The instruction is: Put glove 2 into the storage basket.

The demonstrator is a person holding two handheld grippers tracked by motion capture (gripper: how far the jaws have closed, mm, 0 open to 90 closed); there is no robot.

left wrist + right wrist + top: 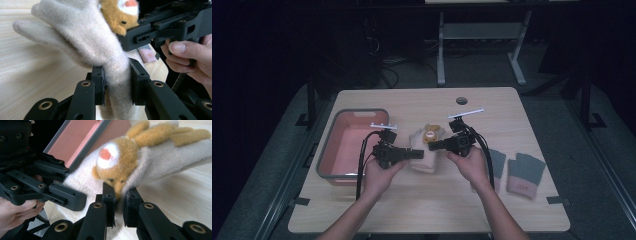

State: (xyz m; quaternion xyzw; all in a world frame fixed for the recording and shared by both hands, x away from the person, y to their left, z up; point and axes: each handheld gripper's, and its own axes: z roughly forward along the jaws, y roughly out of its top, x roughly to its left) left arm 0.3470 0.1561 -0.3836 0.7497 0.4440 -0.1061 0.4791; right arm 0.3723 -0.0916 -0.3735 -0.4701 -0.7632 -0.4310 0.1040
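Left hand-held gripper (418, 154) held level, forearm entering from table's near edge, jaws pointing right, clamped on cuff end of cream glove (424, 150). Right hand-held gripper (434, 145) level, jaws pointing left, pinched on glove edge beside orange animal patch (430, 135). Glove at table centre, just right of pink bin (343, 147); long axis near-to-far, fingers toward far edge. Grey gloves (517, 172) near right edge.

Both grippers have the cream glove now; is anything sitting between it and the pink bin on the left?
Nothing visible does. The cream glove hangs in both grippers just right of the pink bin, with bare tabletop between them. The left gripper reaches in from the bin's side.
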